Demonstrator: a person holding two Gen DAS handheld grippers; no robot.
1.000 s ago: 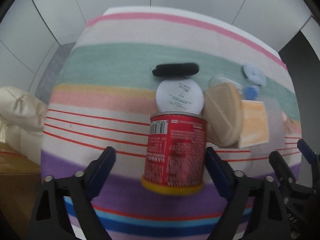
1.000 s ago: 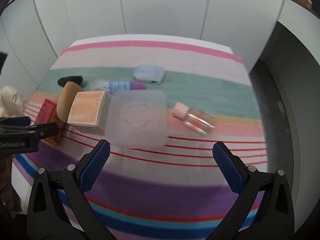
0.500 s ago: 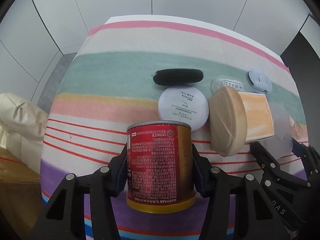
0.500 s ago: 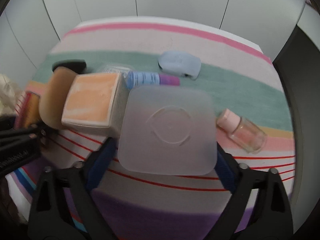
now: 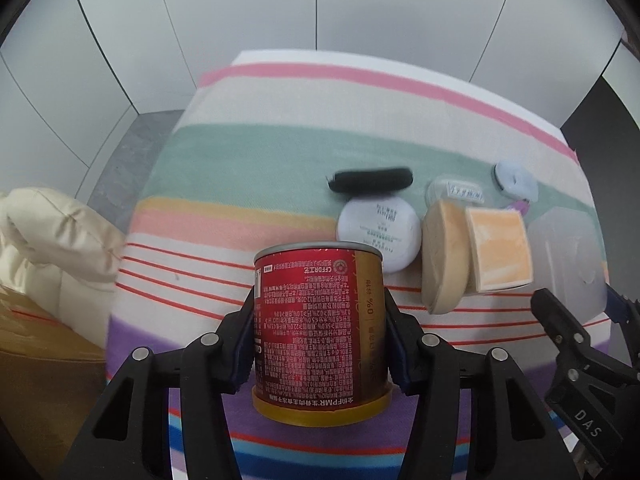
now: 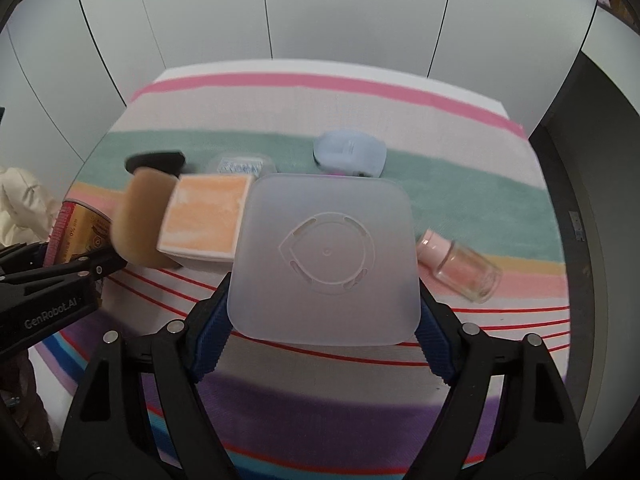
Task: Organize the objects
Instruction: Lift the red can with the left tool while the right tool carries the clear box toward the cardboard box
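Can point(image 5: 320, 328) showing glossy printed metal, yellow plastic base; box point(image 6: 326, 258) looking frosted matt plastic; cloth point(image 6: 360, 108) reading as woven fabric; bottle point(image 6: 466, 274) showing clear glass; fingers point(image 6: 208, 340) wearing ribbed blue rubber pads.

one can point(image 5: 320, 328), two jars point(image 5: 379, 236), one bottle point(image 6: 460, 271)
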